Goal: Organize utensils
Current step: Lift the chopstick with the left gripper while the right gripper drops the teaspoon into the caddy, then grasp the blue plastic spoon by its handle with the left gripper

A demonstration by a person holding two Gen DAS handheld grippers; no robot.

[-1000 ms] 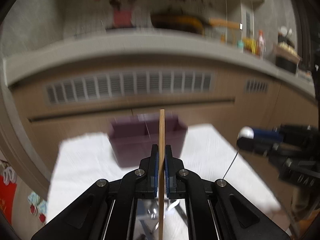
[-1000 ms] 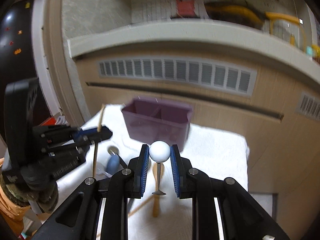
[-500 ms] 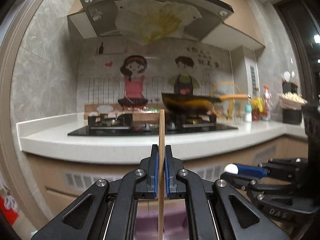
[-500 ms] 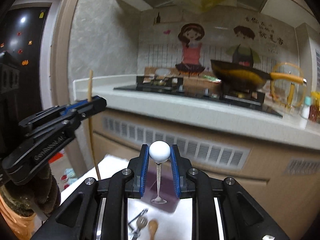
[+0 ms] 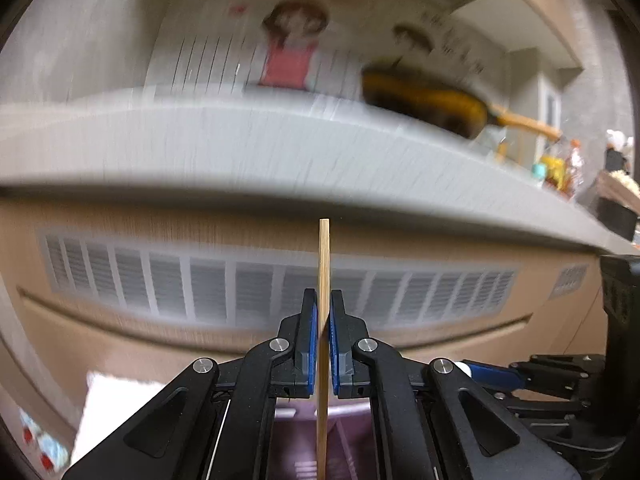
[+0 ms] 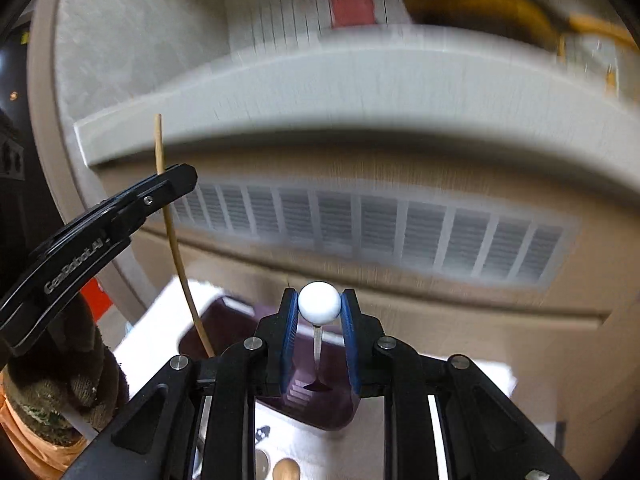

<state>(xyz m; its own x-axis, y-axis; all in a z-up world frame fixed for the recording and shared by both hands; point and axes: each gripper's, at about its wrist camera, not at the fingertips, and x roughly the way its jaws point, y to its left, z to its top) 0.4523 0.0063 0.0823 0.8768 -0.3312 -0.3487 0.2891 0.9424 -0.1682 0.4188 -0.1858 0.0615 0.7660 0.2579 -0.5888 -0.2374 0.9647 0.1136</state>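
My left hand-held gripper is clamped on a wooden chopstick, its blue pads pressed to either side of the stick. The chopstick's long axis runs straight from 6 to 12 o'clock in the left wrist view, its blunt end pointing up past the fingertips and its lower length dropping toward the purple organizer bin below. From the right wrist view I see the same chopstick at about 9 o'clock, nearly upright, its lower part leaning toward the bin.

My right hand-held gripper is closed on the white ball end of a slim metal utensil. That utensil hangs vertically, ball at 12 o'clock, flared tip at 6 o'clock, over the bin's interior; I cannot tell whether the tip touches anything.

The bin stands on a white cloth covering the table. A wooden spoon lies on the cloth near the bottom edge. The background is blurred.
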